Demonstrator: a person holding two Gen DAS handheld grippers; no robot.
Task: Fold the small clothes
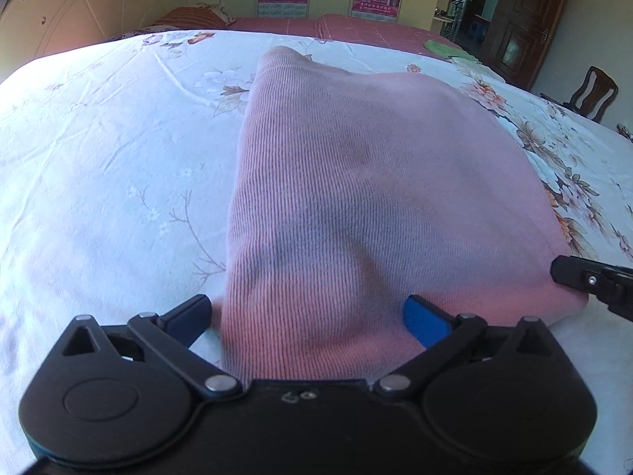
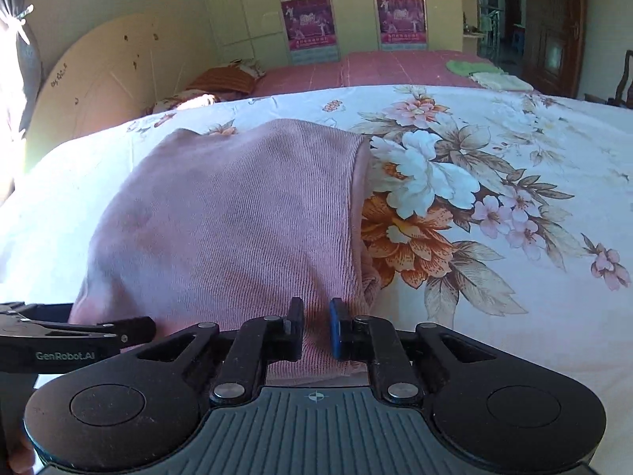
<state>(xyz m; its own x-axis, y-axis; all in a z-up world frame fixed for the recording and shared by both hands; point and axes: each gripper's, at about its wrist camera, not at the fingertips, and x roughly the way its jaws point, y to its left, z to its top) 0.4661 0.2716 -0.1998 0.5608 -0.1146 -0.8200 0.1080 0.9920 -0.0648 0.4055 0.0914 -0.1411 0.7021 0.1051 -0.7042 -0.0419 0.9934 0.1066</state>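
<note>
A pink ribbed garment (image 1: 356,182) lies folded on the floral bedsheet (image 1: 99,158). My left gripper (image 1: 308,318) stands wide open over its near left corner, the cloth lying between the spread fingers without being pinched. In the right wrist view the same garment (image 2: 237,213) fills the middle, and my right gripper (image 2: 316,326) is shut on its near edge, a ridge of pink fabric pinched between the pads. The right gripper's tip (image 1: 581,277) shows at the right edge of the left wrist view. The left gripper's arm (image 2: 79,336) shows at the lower left of the right wrist view.
The sheet (image 2: 494,198) spreads wide on both sides of the garment. Beyond it lie a red bed cover (image 2: 376,67), a striped pillow (image 2: 225,79) and green cloths (image 2: 470,67). A wardrobe with posters, a dark door and a wooden chair (image 1: 593,93) stand further back.
</note>
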